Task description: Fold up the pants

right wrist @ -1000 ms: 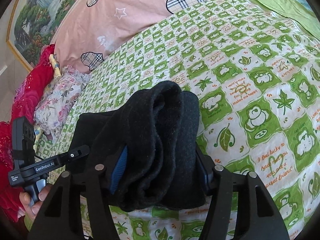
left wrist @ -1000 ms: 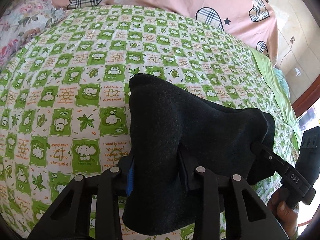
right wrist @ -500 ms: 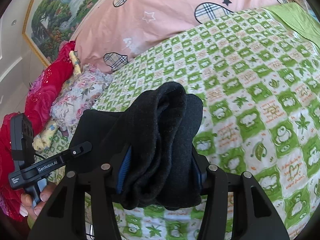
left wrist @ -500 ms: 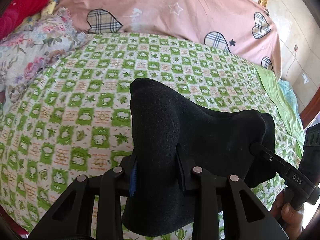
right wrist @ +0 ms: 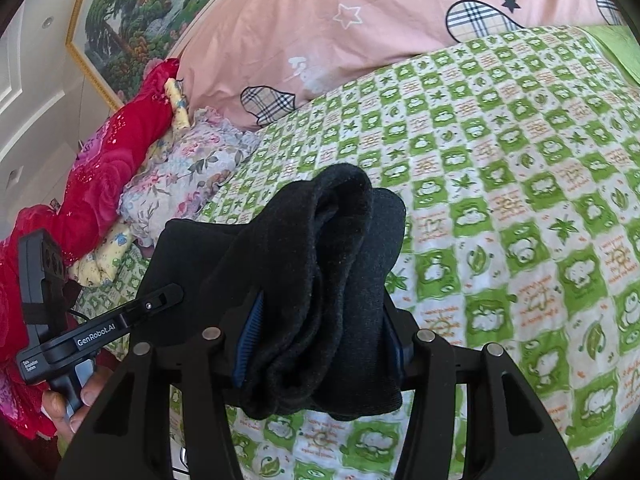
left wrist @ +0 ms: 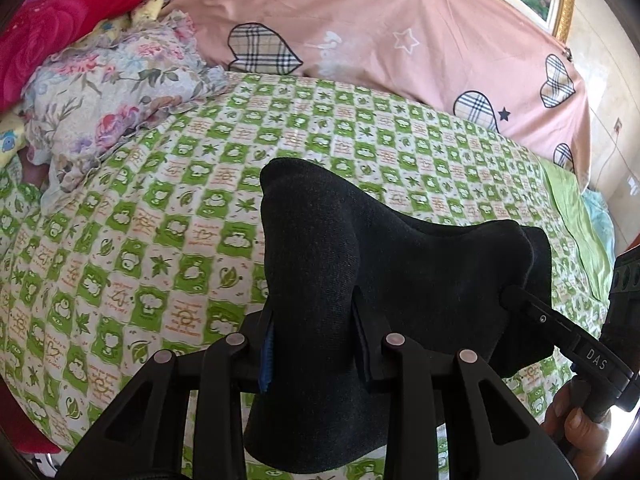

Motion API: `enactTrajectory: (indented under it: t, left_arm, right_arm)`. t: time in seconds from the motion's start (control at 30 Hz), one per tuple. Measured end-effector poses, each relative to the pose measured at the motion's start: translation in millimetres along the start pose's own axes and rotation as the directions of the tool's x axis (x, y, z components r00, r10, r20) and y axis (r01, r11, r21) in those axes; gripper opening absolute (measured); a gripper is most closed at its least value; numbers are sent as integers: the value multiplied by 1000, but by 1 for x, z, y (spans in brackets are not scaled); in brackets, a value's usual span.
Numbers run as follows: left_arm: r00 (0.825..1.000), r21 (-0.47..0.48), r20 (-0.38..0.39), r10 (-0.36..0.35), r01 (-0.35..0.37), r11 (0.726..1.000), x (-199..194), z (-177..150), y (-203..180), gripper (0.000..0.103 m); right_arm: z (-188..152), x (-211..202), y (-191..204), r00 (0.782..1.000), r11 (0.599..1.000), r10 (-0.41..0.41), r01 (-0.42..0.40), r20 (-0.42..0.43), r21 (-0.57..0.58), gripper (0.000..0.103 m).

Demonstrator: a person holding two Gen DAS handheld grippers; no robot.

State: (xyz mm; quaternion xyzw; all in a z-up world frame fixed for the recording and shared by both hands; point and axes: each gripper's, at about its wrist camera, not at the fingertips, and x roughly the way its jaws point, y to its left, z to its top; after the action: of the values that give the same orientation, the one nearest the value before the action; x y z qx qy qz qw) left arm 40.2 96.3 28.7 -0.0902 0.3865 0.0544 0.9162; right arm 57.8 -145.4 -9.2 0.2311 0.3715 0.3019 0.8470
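Observation:
The black pants (left wrist: 400, 280) are folded into a thick bundle and held in the air above the green-and-white checked bedspread (left wrist: 160, 240). My left gripper (left wrist: 312, 344) is shut on one end of the bundle. My right gripper (right wrist: 320, 336) is shut on the other end, where the layers bunch up (right wrist: 340, 260). Each gripper shows in the other's view: the right one (left wrist: 560, 332) at the far right, the left one (right wrist: 120, 320) at the lower left. The fingertips are hidden in the cloth.
A pink cover with plaid hearts (left wrist: 400, 40) lies along the back of the bed. A floral pillow (left wrist: 112, 92) and red bedding (left wrist: 52, 20) are piled at the left. A framed landscape painting (right wrist: 132, 20) hangs on the wall. A plain green sheet (left wrist: 576, 216) edges the right side.
Both grippers have risen and drawn back with the pants still held, so more of the bed, the pillows and the wall now show.

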Motion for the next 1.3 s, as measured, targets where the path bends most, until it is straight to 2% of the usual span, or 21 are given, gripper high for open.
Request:
enactTrajectory:
  t: [0.6,0.87,1.2,1.3]
  left_arm:
    - [999,-104,21,45,-43,994,13,26,53,31]
    - [999,-130,-2,54,-54,990,40,48,72,31]
    - [998,-167,-41,51,-57,984,70,53,91,32]
    - [998,-168,-50,48,-56,984,75,50,93,33]
  right_arm:
    - [34,64,32,996,994,66,-71,-66,-79,53]
    - [54,104,35,992,992,72,-81,-100,-92,53]
    - [58,140,31,987,993,59,-73,-148,-97,54]
    - [56,146,27,986,994,50,-65,-157,-93,57]
